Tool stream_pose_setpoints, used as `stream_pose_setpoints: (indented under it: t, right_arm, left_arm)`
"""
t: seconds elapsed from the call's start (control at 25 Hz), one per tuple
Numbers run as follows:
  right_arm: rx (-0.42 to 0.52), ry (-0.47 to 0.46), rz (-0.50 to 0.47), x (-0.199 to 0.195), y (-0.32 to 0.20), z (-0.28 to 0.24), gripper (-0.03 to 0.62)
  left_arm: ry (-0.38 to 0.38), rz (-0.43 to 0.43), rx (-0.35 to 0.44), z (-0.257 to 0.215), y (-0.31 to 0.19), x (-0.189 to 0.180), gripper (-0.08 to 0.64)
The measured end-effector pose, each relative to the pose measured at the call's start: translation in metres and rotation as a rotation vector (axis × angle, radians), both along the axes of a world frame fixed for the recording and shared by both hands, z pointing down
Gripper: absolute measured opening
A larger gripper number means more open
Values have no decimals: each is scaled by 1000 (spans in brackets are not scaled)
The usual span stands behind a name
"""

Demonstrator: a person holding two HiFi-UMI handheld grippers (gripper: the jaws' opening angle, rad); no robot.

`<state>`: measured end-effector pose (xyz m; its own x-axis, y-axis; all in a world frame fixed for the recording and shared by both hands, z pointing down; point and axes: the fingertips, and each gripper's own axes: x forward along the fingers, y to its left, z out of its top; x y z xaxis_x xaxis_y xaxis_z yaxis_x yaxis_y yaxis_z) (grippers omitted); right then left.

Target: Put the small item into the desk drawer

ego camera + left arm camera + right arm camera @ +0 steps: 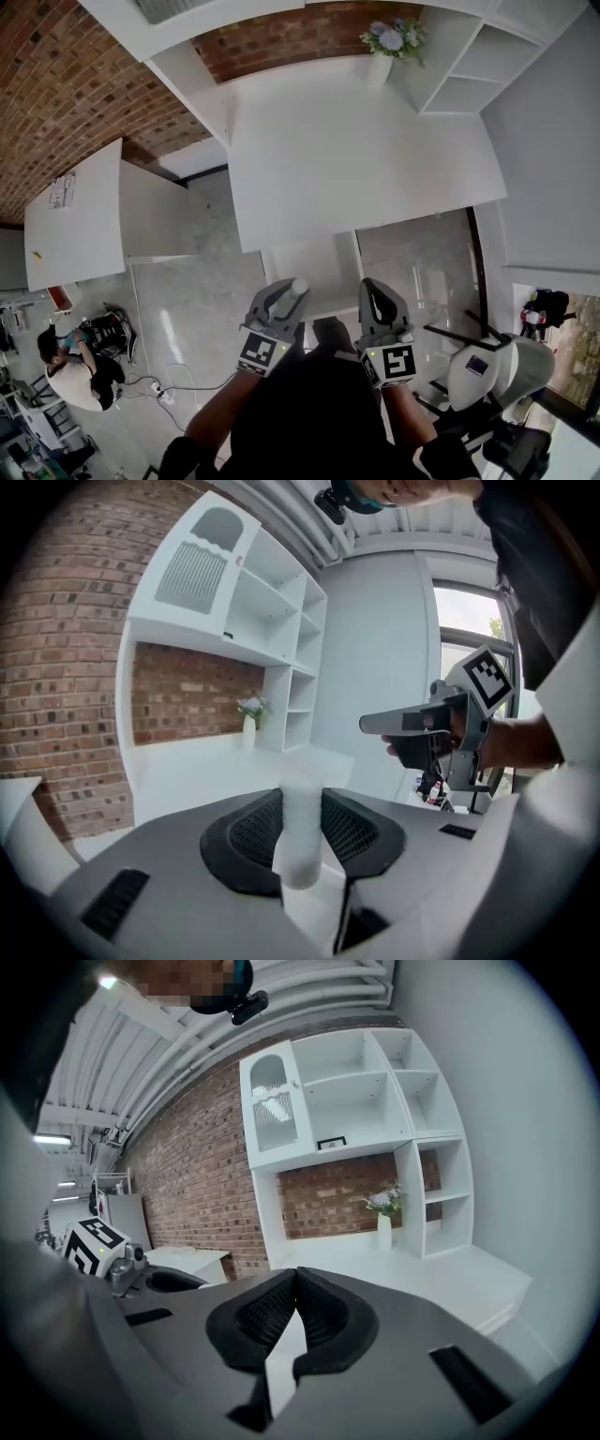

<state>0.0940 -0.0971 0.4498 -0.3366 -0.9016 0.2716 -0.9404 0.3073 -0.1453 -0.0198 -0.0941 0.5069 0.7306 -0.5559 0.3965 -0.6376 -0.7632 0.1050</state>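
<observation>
A small white cylindrical bottle [300,841] stands upright between the black pads of my left gripper [300,822], which is shut on it. In the head view the left gripper [286,292] holds the bottle [298,286] over the front part of the open white drawer [323,262], which is pulled out from under the white desk [356,159]. My right gripper [375,291] hovers beside it at the drawer's right edge. In its own view the right gripper [293,1288] is shut, its tips touching and nothing between them.
A vase of flowers [384,56] stands at the desk's back, next to white shelves [469,66]. A white chair [487,370] is at the lower right. Another white table [75,220] stands to the left, and a person [70,370] sits on the floor at the lower left.
</observation>
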Motion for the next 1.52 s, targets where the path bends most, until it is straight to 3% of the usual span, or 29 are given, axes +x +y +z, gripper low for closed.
stream_pose_setpoints:
  t: [0.64,1.16,1.4,1.52]
  right_arm:
    - [-95,-40,56,17,-33,56,14]
    - [-176,-25,50,26,-41,101,14]
    - [-211,-13,52,20,-49,122,14]
    - [-222,-13,57,17,-54,131,14]
  left_arm:
    - [-132,133,-102,111,-35,41,135]
    - [-352,267,-250,243,-42,42,135]
    - [-443,305,-290,294,-43,29,135]
    - [-498,362,-291,315,-38,26,135]
